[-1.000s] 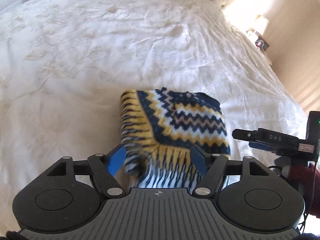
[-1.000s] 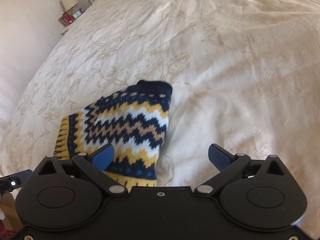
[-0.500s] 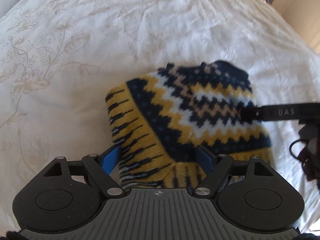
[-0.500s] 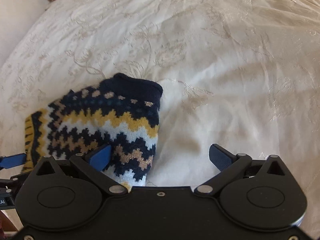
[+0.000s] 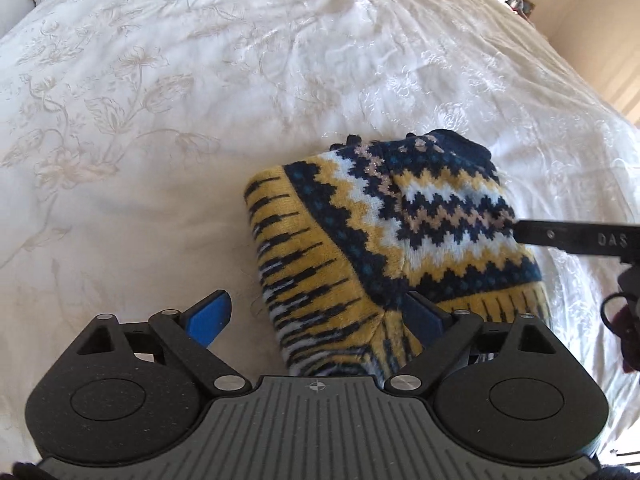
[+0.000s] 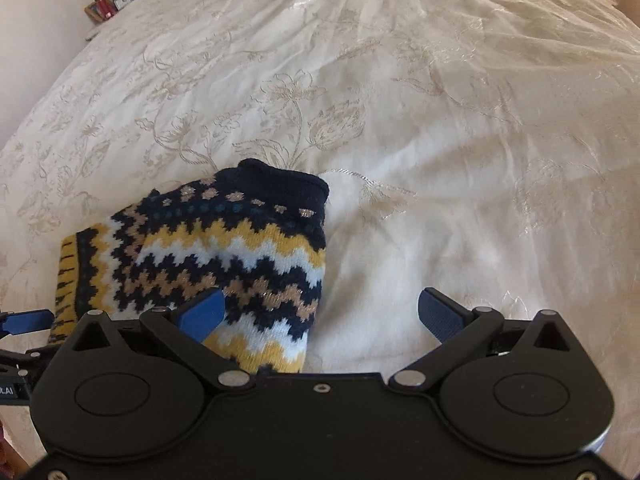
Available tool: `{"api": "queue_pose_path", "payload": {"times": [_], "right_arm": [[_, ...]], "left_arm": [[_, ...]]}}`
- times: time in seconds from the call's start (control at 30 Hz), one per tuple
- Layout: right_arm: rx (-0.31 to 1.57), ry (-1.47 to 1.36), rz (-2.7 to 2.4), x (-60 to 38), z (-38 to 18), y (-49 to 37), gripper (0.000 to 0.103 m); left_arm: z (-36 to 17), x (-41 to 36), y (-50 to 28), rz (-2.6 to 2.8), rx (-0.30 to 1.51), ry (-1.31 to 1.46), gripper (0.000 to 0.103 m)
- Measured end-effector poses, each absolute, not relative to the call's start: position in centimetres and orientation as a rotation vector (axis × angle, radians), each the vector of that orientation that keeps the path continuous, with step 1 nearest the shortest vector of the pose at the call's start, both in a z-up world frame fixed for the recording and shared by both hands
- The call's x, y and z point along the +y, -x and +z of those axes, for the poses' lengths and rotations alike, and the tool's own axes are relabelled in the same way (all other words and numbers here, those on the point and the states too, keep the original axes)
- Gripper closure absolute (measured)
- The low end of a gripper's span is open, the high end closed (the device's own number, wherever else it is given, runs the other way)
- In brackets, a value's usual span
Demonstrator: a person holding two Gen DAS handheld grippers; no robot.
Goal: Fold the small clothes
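A small knitted sweater (image 5: 392, 232) with navy, yellow, white and tan zigzags lies folded into a compact bundle on the white bedspread (image 5: 160, 160). My left gripper (image 5: 316, 316) is open, its fingers astride the sweater's near yellow-striped edge. In the right wrist view the sweater (image 6: 224, 256) lies at lower left, navy collar at the far end. My right gripper (image 6: 320, 316) is open, its left fingertip over the sweater's near right part, its right fingertip over bare bedspread (image 6: 460, 200). The right gripper's finger (image 5: 576, 236) reaches in from the right in the left wrist view.
The embroidered bedspread stretches all around the sweater. A bedside table with a lamp, clock and frame (image 6: 112, 0) stands at the far left in the right wrist view. A wall (image 5: 600, 20) and small items stand beyond the bed's far right edge.
Both grippers have moved closer to the sweater and tilted down over it. The left gripper's jaws have opened wider. The sweater now lies flat on the bed.
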State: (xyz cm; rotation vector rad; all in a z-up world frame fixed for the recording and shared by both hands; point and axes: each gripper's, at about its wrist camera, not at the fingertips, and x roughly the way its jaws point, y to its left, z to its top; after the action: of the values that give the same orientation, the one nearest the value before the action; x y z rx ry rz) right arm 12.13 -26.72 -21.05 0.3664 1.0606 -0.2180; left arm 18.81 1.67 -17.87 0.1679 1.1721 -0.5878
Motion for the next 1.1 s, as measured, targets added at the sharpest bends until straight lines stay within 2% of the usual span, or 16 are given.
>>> {"api": "queue_pose_path", "payload": {"times": [0.27, 0.47, 0.9, 1.1], "right_arm": [[1.121, -0.311, -0.26, -23.1, -22.7, -7.1, 0.001], [1.114, -0.31, -0.329, -21.8, -22.1, -5.7, 0.001], [0.86, -0.323, -0.269, -19.3, -15.4, -2.1, 0.001], [0.784, -0.318, -0.187, -19.4, -12.7, 0.6, 0.001]], "left_arm": [[-18.4, 4.8, -18.6, -0.616, 1.22, -0.148, 0.01], [-17.4, 5.6, -18.4, -0.684, 1.18, -0.164, 0.01], [-8.7, 4.5, -14.0, -0.645, 0.948, -0.137, 0.01], [-5.5, 3.3, -10.4, -0.455, 0.924, -0.175, 0.01]]}}
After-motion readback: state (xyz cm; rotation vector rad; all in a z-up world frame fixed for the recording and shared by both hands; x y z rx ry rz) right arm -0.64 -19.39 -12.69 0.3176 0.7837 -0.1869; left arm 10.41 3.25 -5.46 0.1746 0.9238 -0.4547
